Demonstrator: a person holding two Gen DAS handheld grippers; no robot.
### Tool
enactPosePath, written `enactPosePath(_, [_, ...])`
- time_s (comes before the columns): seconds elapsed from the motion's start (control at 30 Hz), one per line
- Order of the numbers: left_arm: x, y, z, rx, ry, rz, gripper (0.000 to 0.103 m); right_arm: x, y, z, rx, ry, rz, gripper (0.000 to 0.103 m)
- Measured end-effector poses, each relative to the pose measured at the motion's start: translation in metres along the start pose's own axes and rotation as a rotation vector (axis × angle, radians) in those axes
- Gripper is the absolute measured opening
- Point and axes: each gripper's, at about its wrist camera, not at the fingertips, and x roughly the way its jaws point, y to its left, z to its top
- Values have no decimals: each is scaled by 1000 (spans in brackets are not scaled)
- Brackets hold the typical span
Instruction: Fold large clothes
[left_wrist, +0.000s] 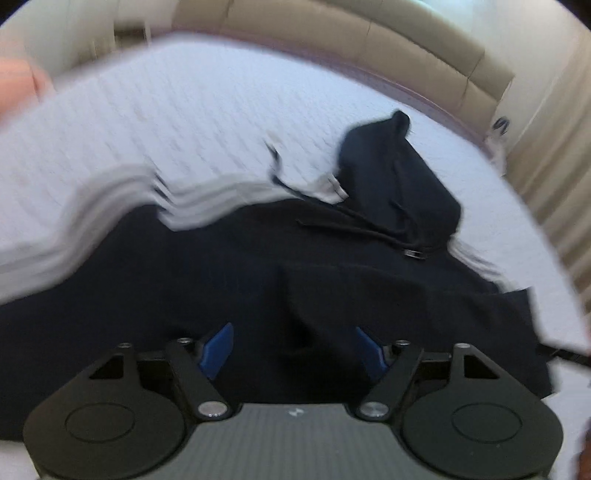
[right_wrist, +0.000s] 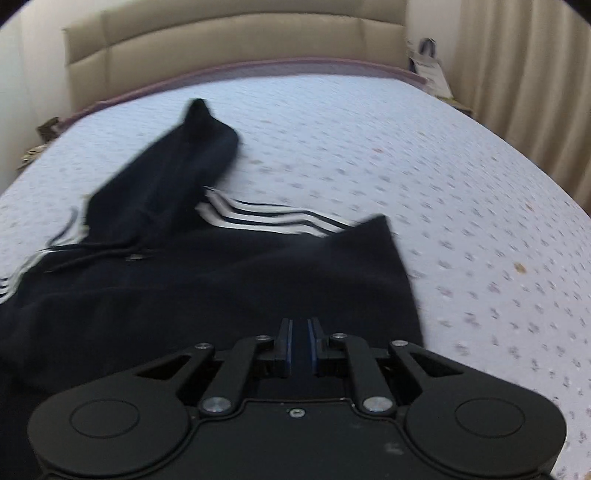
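A dark navy hoodie (left_wrist: 258, 280) with white sleeve stripes (left_wrist: 110, 206) lies on the bed, its hood (left_wrist: 391, 173) pointing toward the headboard. My left gripper (left_wrist: 295, 343) is open, its blue fingers (left_wrist: 218, 347) spread over the hoodie's lower body with a fold of cloth between them. In the right wrist view the same hoodie (right_wrist: 184, 288) fills the lower left, hood (right_wrist: 177, 173) to the upper left and striped sleeve (right_wrist: 266, 221) in the middle. My right gripper (right_wrist: 300, 345) is shut on the hoodie's dark fabric near its right edge.
The bed has a pale dotted cover (right_wrist: 443, 184) and a beige padded headboard (right_wrist: 236, 48). Cream curtains (right_wrist: 517, 74) hang at the right. A small bag (right_wrist: 428, 59) stands by the bed's far right corner. Both views are motion-blurred.
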Motion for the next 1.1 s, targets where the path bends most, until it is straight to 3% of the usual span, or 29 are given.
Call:
enactPosePath(0.07, [25,11,3,-124,87,-157,79,16,2,1,-6,27,-10,12])
enactPosePath(0.13, [39,17,2,-204,101,-211,78,28,8,-3,-5,74,-8,12])
enactPosePath(0.17, [43,16,4,-204,96,-195,74,34,10,-6,-6,99,-7,12])
enactPosePath(0.23, [49,4,10,-152,88,-109,46,49,16,-8,-9,107,3,12])
enactPosePath(0.27, [52,-4,12,-112,86,-57,21,48,20,-8,-19,98,10,12])
enactPosePath(0.37, [50,-26,17,-32,48,4,10,40,30,-7,-46,74,31,12])
enactPosePath(0.5, [-3,-33,33,-22,-131,-53,9,24,38,0,-79,5,73,12])
enactPosePath(0.6, [-33,-19,40,3,-212,16,10,15,42,4,-71,-24,121,12])
enactPosePath(0.63, [-31,-14,39,37,-201,56,11,17,44,4,-72,-25,123,13])
enactPosePath(0.7, [-8,-2,32,112,-86,150,24,23,49,1,-74,-2,110,14])
enactPosePath(0.77, [11,6,17,140,-7,253,35,39,53,-5,-73,57,86,22])
enactPosePath(0.83, [6,8,7,153,-31,299,36,58,60,-11,-119,160,55,23])
enactPosePath(0.93, [-20,5,5,105,-132,283,42,53,71,-2,-188,153,46,25])
enactPosePath(1.0, [-39,-2,5,66,-220,253,44,40,72,7,-160,130,101,25])
enactPosePath(1.1, [-37,-5,12,-47,-190,81,42,24,87,12,-173,84,124,25])
